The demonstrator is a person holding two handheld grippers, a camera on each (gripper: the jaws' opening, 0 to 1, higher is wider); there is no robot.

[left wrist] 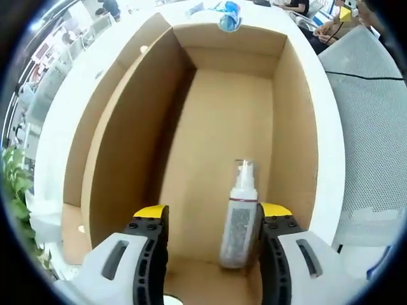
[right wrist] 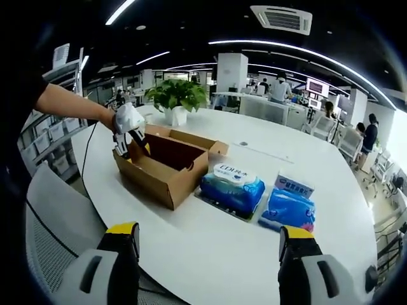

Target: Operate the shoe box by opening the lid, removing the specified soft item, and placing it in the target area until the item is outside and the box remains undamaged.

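Open shoe box [left wrist: 216, 127]; clear pump bottle [left wrist: 240, 216] inside, seemingly lying flat.

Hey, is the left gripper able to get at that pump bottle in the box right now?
Probably yes. The left gripper is open inside the open cardboard box, and the pump bottle lies between its jaws, near one of them, with nothing over it.

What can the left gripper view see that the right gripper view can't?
Left gripper view: a pump bottle lying on the box floor, between its open hand-held gripper.

Right gripper view: a potted plant, two blue wipe packs, and the person's arm reaching in.

Both: the open cardboard box on the white table.
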